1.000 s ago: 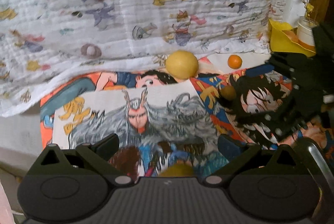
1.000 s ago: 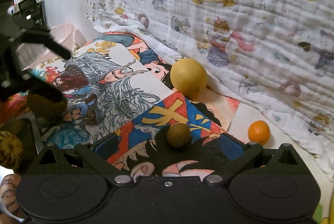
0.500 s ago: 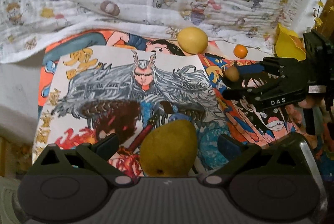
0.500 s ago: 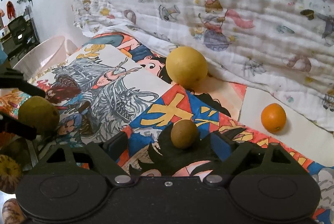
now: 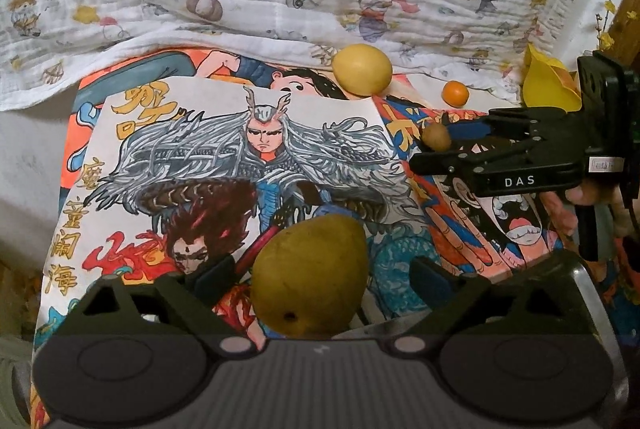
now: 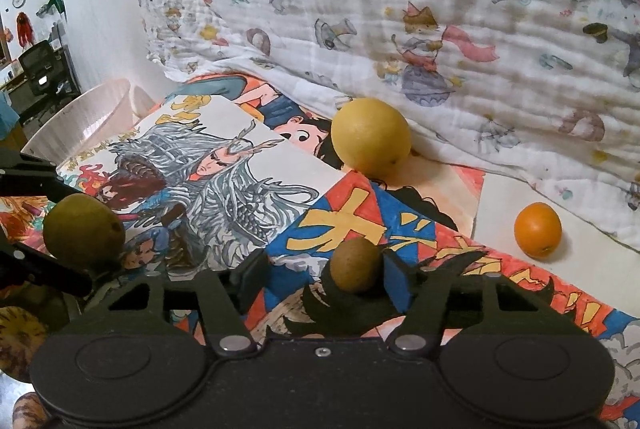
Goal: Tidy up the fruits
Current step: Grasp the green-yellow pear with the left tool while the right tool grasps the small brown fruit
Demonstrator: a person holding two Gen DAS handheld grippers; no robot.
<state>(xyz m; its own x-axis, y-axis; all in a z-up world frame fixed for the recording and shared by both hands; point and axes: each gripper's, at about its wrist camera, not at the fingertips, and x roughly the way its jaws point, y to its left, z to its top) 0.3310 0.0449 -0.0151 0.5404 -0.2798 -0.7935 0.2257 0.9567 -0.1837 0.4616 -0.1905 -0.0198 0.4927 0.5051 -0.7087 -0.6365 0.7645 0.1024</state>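
1. Right wrist view: kiwi (image 6: 354, 265) lay on the drawings; right gripper (image 6: 326, 279) jaws, wide a second earlier, were closing around it, right pad touching.
2. Left gripper (image 5: 316, 279), closing, straddled the newly reached pear (image 5: 310, 275); both pickups seemed imminent.

Olive-green pear (image 5: 310, 275); brown kiwi (image 6: 354, 265); yellow lemon (image 6: 370, 137); cartoon-printed white blanket (image 6: 440, 9)

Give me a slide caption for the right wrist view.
Right gripper closing around a kiwi on the cartoon posters, beside a lemon and orange.
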